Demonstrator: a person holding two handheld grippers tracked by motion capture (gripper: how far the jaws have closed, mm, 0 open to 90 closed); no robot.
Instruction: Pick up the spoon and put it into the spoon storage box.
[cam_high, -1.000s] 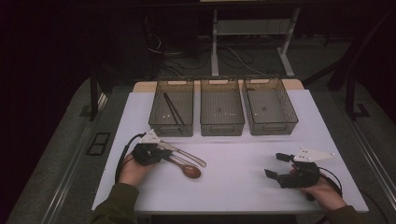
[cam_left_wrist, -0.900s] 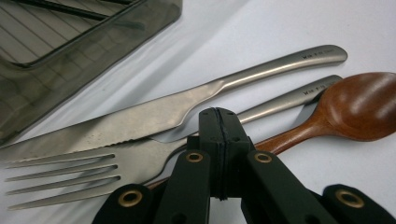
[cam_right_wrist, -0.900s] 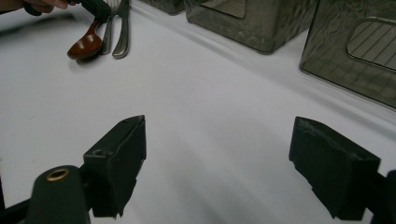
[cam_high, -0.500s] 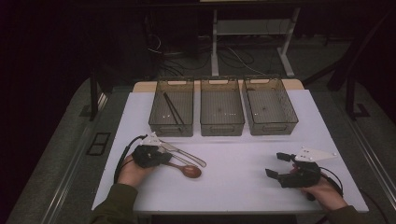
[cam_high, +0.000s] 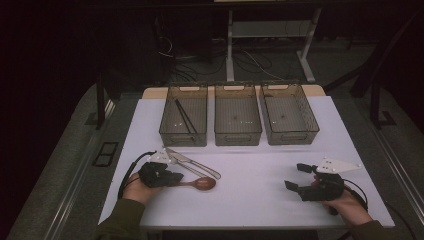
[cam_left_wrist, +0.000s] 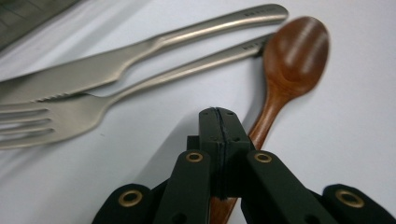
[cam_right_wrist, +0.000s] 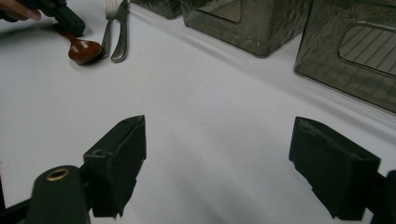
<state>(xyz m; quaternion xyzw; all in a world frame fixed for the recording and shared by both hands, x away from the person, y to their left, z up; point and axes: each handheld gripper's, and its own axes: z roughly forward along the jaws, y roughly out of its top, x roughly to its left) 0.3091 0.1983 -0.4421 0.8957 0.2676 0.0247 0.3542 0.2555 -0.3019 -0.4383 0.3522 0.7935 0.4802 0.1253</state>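
The left claw (cam_left_wrist: 219, 116) is clamped on the wooden spoon's (cam_left_wrist: 289, 56) handle, low on the white desk (cam_high: 260, 165). Right claw (cam_right_wrist: 217, 168) gapes wide, holding nothing. Just beyond the spoon lie a fork (cam_left_wrist: 93, 105) and knife (cam_left_wrist: 116, 65), handle stamps unreadable. Farther back stand three bins (cam_high: 238, 131).

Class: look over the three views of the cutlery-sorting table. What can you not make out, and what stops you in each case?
- Wooden spoon handle end: left gripper view, hidden under the shut left claw; whether it is pinched is unclear.
- Fork tines and knife blade tip: cut off by that view's left edge.
- Dark sticks in the left bin: high view, too small and dim to identify.
- Right claw: its base is cut off by the bottom edge of the right gripper view.
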